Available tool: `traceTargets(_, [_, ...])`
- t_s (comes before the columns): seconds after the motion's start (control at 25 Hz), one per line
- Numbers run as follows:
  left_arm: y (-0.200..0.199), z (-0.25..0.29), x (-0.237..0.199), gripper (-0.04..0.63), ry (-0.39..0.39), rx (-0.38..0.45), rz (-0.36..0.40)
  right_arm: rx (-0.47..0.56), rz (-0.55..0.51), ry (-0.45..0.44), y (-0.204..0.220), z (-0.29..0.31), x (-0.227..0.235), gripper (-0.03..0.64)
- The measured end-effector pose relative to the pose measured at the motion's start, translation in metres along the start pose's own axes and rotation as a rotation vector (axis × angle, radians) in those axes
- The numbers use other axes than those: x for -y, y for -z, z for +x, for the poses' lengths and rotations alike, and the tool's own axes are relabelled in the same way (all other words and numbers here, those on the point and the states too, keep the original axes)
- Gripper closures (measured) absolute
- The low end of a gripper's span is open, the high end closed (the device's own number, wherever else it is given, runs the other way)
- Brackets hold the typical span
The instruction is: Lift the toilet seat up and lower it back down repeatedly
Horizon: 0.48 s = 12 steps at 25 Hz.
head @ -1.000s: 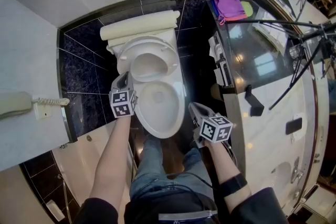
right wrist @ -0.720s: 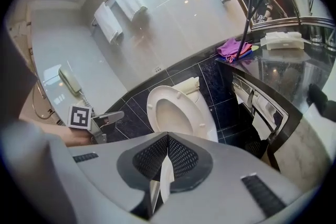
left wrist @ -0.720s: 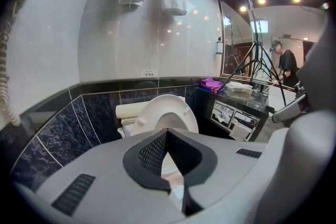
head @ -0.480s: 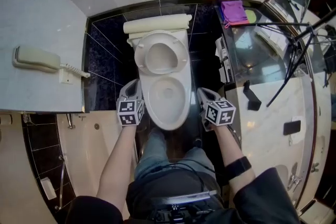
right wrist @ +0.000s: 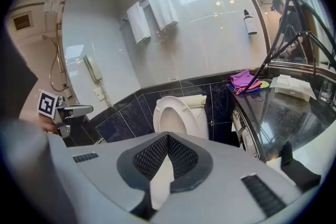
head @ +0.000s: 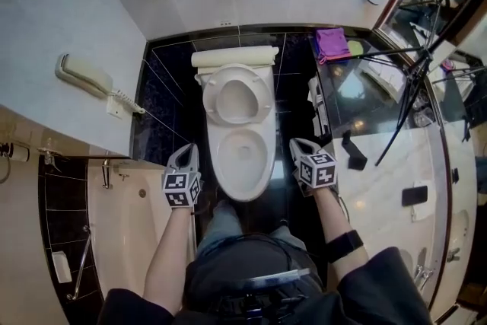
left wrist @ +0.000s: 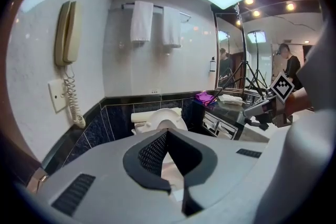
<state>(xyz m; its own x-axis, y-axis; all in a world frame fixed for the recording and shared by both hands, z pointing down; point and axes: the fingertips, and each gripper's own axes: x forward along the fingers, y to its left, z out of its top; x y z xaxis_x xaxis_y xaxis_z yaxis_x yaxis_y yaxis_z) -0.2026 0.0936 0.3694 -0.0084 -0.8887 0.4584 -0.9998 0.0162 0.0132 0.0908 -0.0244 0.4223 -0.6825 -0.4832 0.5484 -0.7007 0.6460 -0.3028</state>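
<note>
Seen from overhead with the toilet seat (head: 211, 101) tipped up against the tank (head: 232, 57), upper centre of the frame, above the open bowl (head: 218, 157). Flanked at the bowl's front end by the left gripper (head: 185, 151), lower left, and the right gripper (head: 299, 143), lower right, both well short of the seat and touching nothing. Fingers (right wrist: 149, 157) clenched together and empty on both sides. Lies ahead of and between the two grippers, long axis running up the frame, hinge at the tank end; right gripper marginally the nearer. Probably calls next for a forward reach to the seat's free edge to bring it down. Smooth, glossy white oval seat, glazed bowl, dark polished wall tiles (head: 163, 118); cross-hatched black pads (left wrist: 152, 155) on the fingers.
</note>
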Motion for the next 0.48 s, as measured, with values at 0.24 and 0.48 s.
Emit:
traceTargets(0.24, [-0.004, -0.033, 0.002, 0.595, -0.024, 0.032, -0.006, -0.038, -0.069, 0.009, 0.016, -0.018, -0.003, 0.600])
traceTargets(0.48, [0.005, -0.054, 0.008, 0.595, -0.018, 0.035, -0.029, -0.017, -0.045, 0.016, 0.015, -0.036, -0.006, 0.601])
